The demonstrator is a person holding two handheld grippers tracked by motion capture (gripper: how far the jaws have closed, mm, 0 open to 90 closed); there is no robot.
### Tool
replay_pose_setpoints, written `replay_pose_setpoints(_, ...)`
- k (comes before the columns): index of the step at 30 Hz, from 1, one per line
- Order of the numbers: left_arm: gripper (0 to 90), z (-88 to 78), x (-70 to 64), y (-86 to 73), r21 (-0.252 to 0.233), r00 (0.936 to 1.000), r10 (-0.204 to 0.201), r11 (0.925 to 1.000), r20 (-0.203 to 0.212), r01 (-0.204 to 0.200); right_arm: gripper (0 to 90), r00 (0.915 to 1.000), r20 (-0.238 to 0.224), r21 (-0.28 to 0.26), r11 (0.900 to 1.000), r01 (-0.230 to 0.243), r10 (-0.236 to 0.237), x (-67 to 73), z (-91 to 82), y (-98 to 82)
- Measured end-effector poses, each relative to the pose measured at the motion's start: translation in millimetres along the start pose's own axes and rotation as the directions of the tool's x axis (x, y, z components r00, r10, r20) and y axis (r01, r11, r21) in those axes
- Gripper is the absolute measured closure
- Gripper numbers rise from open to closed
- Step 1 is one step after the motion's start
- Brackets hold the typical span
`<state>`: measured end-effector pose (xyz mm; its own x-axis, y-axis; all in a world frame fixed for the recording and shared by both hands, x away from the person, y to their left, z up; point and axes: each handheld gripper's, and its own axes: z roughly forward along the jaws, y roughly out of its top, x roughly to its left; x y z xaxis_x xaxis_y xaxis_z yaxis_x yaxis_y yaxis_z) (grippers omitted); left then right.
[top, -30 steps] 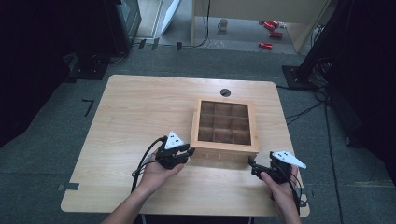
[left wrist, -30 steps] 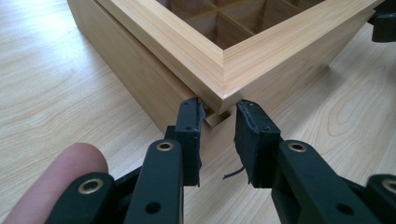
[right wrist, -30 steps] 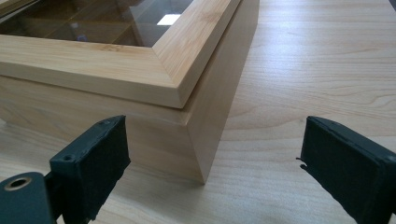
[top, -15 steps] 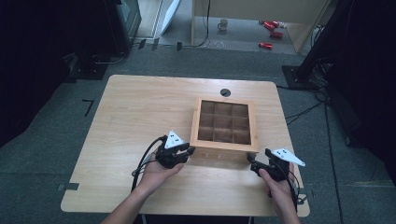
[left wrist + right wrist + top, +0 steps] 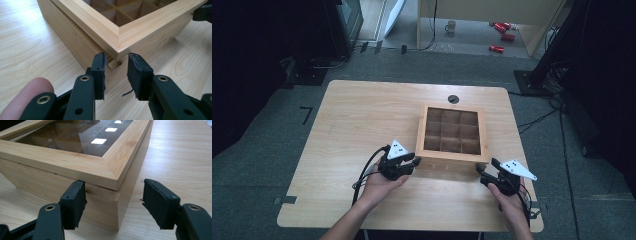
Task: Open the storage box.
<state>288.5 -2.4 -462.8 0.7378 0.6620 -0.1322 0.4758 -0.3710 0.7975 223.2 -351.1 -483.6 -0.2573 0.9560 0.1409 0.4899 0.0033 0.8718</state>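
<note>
A shallow wooden box [image 5: 451, 155] with a glass-panelled lid over a grid of compartments sits on the right half of the table [image 5: 362, 115]. My left gripper [image 5: 412, 161] is at its near-left corner. In the left gripper view the box's corner [image 5: 117, 50] lies just beyond the left gripper [image 5: 116, 60]; the jaws have just been opening and a narrow gap shows between the pads, which do not press the wood. My right gripper [image 5: 482, 172] is at the near-right corner. Its jaws [image 5: 114, 182] have just been closing and straddle the box corner [image 5: 110, 180], both pads still apart from it.
A round cable hole [image 5: 453, 99] lies in the table behind the box. The table's near edge is close under both hands. On the floor beyond stand a mug [image 5: 451, 25] and some red items [image 5: 502, 30]. Dark equipment flanks both sides.
The right gripper's jaws have drawn closer together around the box's near-right corner. The left gripper's jaws have parted a little. Both hands stay where they were.
</note>
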Motion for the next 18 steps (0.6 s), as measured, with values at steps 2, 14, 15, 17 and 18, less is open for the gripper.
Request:
replay_pose_setpoints(2,66.8,-1.0,1.4,-1.5,0.003,1.0,-0.003,1.0,0.0,0.003,35.8,1.0,0.0,-0.004,1.0,0.002,-0.002,0.1,0.0,0.1)
replay_pose_setpoints(14,58.0,-14.5,12.1,-16.4,0.009,0.9998,-0.017,0.9998,-0.009,0.017,37.9,0.9998,0.001,-0.023,1.0,0.018,-0.018,1.7,-2.2,4.5)
replay_pose_setpoints(15,56.9,-16.5,14.1,-19.0,0.012,0.9997,-0.015,0.9998,-0.017,0.015,37.9,0.9998,0.002,-0.022,1.0,0.019,-0.019,1.9,-2.7,5.3)
replay_pose_setpoints(17,53.3,-20.5,19.7,-24.9,0.014,0.9993,-0.024,0.9996,-0.03,0.024,37.9,0.9998,0.003,-0.03,0.999,0.017,-0.017,1.8,-2.9,8.0)
replay_pose_setpoints(18,51.1,-22.7,23.2,-28.0,0.019,0.9986,-0.031,0.9993,-0.044,0.032,37.9,0.9999,0.003,-0.033,0.999,0.015,-0.015,2.0,-2.9,9.9)
